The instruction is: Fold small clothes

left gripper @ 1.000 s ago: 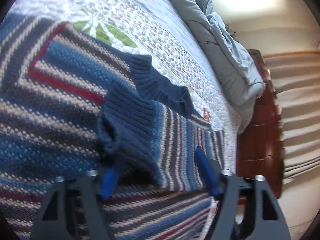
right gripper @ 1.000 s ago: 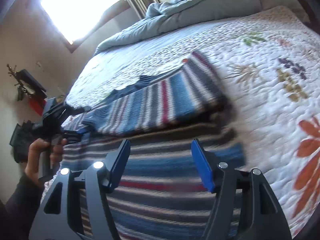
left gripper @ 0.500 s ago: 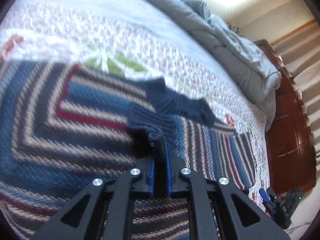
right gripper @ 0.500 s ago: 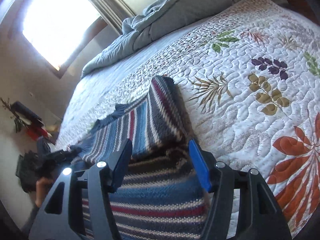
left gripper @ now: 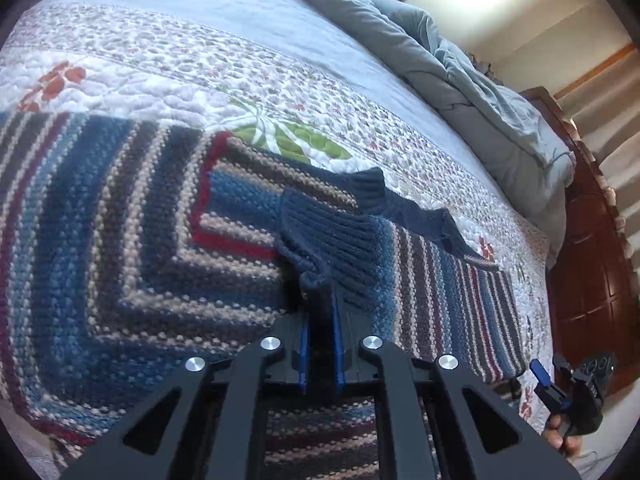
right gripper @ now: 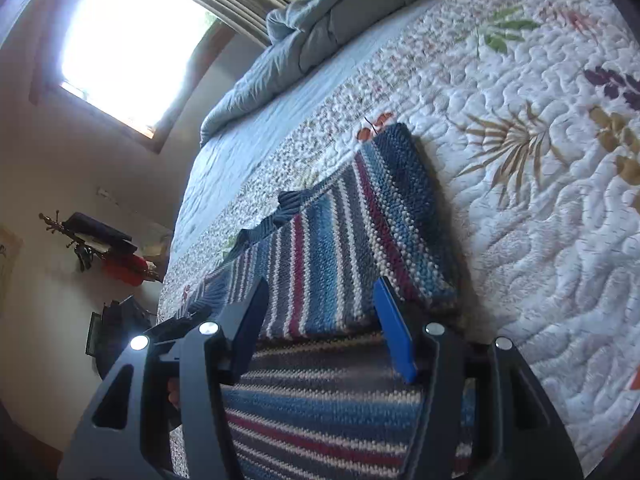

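- The left tool (left gripper: 320,300) has its two blue fingers pressed together on the dark blue ribbed cuff (left gripper: 320,236) of the sweater; the knit is pinched just at the tips and bunches there a little.
- Beyond that tool, the sleeve (left gripper: 240,204) lies folded over the body of the striped sweater (left gripper: 100,220), its stripes running at an angle to those below.
- To the right of the left tool, a second part of the sweater lies flat with upright stripes, and the navy collar (left gripper: 408,208) sticks out at its far edge.
- The right tool (right gripper: 320,328) has its fingers wide apart and holds nothing; it hovers just over the sweater (right gripper: 328,400), near the edge of a folded-over panel (right gripper: 360,232).
- The sweater rests on the flowered quilt (right gripper: 540,220) of the bed, with a grey-blue duvet (left gripper: 460,68) heaped well beyond both tools.
- My judgement: the task is about halfway. The side parts seem already turned in, but the cuff is not yet released, and a last fold of the body in half seems to be left.
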Demonstrator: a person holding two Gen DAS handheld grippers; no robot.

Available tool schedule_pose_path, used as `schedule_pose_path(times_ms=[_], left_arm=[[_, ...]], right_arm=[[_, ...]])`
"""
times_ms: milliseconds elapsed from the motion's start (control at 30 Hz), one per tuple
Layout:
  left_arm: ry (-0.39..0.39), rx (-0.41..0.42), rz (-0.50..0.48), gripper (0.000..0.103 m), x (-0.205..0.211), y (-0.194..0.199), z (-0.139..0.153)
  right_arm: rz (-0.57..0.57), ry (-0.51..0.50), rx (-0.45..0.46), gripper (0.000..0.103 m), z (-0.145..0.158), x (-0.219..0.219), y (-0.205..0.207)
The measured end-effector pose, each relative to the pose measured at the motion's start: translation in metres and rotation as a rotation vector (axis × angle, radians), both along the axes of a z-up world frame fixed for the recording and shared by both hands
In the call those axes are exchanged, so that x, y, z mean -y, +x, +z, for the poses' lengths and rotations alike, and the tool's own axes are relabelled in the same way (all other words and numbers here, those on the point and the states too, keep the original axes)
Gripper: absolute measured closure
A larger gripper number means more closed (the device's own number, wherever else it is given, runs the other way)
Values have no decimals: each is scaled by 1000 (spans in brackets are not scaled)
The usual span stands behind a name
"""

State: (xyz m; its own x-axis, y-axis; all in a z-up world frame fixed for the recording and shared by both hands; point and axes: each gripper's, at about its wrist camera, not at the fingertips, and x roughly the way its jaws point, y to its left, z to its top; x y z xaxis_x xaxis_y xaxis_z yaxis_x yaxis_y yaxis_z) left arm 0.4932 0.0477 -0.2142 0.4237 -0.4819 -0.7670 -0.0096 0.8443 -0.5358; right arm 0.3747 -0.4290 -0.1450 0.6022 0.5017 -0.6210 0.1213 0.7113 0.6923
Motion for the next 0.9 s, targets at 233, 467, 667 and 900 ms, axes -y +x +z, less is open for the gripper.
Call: schedule_pose_path(times_ms=[233,467,667,900], left_arm=[[56,-1,-11,89,1,-7,5],[-32,70,-12,55,-9,-24,31],[-123,91,48,24,-37,-55,43],[41,214,208,6,-85,-127,60]], right_arm=[[34,-85,-70,47,-16,-10,9],[111,-122,-113,41,-15,-36,31],[179,-209,-65,44,4,-95,36],[440,-281,-20,65,-1,-259,89]])
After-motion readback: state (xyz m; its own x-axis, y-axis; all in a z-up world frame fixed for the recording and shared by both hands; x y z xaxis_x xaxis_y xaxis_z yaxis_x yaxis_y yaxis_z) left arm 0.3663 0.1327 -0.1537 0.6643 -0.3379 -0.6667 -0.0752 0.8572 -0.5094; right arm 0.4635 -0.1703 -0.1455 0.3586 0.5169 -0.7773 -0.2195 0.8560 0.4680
